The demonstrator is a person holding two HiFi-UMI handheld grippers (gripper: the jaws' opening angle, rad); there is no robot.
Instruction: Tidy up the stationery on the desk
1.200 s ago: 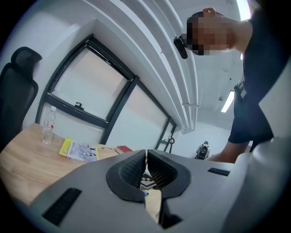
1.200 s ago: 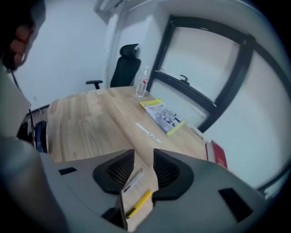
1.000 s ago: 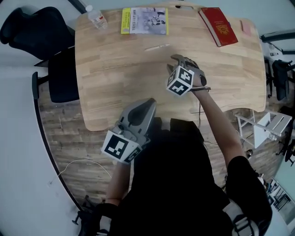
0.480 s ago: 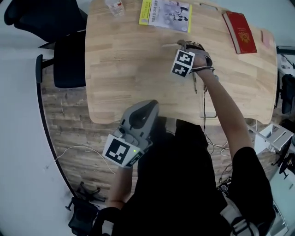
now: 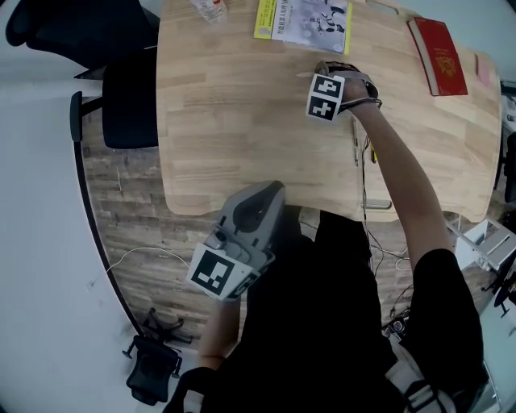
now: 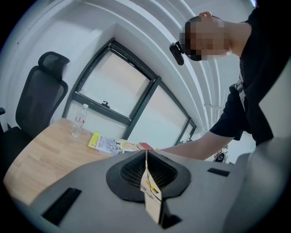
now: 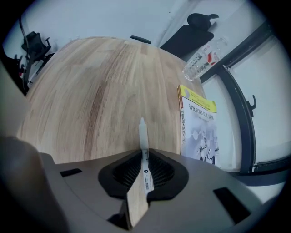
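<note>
Pen (image 7: 142,132) gripped: right tool (image 7: 144,155) has just closed its jaws on it, far side of tabletop (image 5: 242,121), beside booklet (image 5: 305,16). Left tool (image 6: 146,154) closed, empty. Nothing stowed yet; booklet and book (image 5: 439,56) remain. Early stage.

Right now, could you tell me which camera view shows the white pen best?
The right gripper view: the white pen sits clamped between the right tongs, which have just closed on it. In the head view that gripper mostly hides it; the left gripper view shows no pen.
</note>
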